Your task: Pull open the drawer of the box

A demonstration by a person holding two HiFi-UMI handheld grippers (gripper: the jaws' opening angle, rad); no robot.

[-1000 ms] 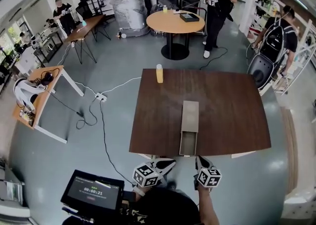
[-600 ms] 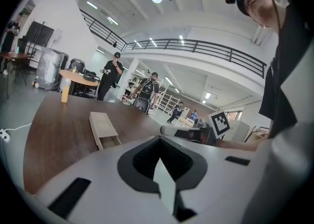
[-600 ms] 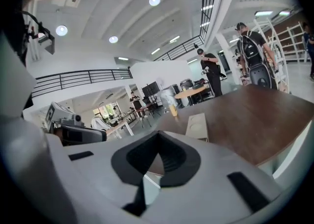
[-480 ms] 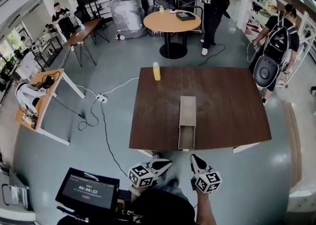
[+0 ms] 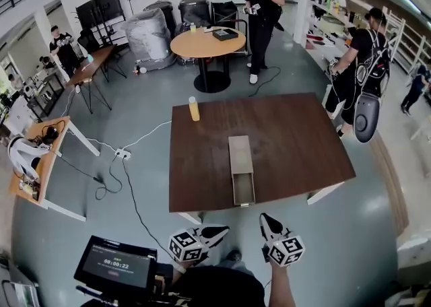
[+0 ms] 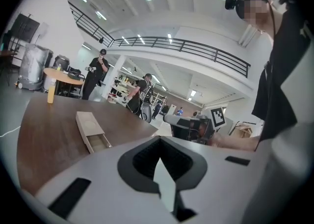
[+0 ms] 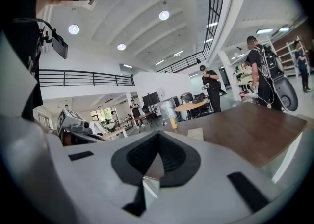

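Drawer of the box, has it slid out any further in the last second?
No. The drawer still ends at the near edge of the table.

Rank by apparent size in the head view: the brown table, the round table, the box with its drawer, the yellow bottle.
Largest: the brown table.
Next, unranked: the round table and the box look about alike, and the round table stands farther off.
Smallest: the yellow bottle.
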